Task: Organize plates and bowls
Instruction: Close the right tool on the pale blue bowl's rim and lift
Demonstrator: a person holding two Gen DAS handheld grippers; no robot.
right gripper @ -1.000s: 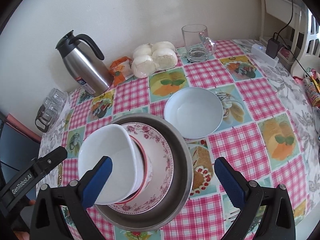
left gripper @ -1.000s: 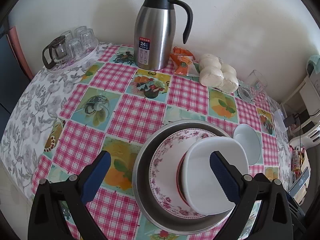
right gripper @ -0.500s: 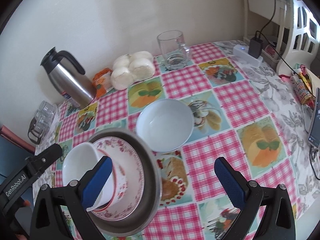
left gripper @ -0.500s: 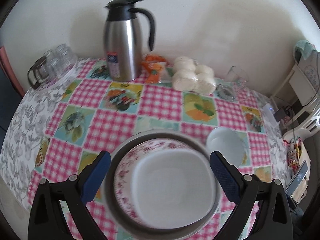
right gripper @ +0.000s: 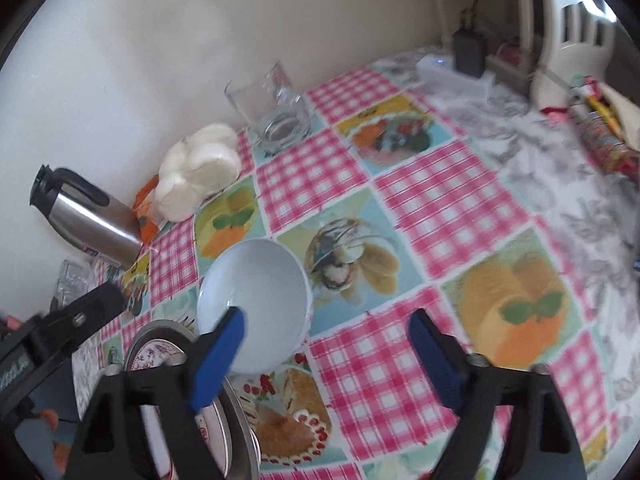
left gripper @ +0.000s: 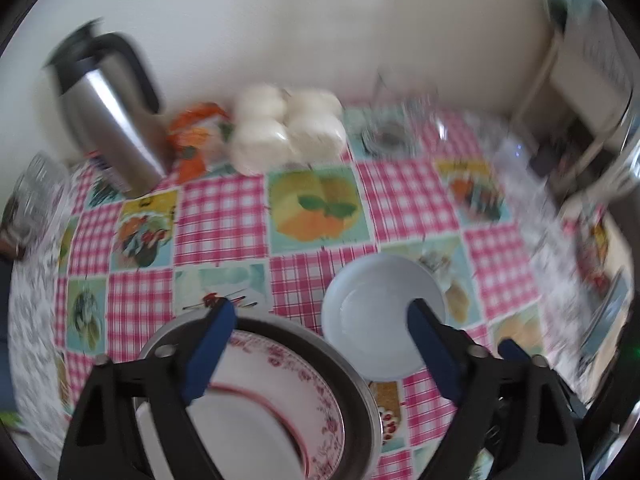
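Item, stacking step: our left claw (left gripper: 320, 344) and right claw (right gripper: 326, 344), both narrowing on nothing, next must straddle the round pale-blue ceramic bowl (right gripper: 256, 304) at eleven o'clock on the checked tabletop (right gripper: 432, 208).

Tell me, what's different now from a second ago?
Both grippers swung right, toward the round white bowl, and their jaws are closing on nothing. The left gripper left the square bowl, now barely visible. The flowered plate, metal pan and thermos stayed put.

Both the left gripper (left gripper: 320, 320) and right gripper (right gripper: 326, 330) point steeply downward (jaws closing, nothing gripped).
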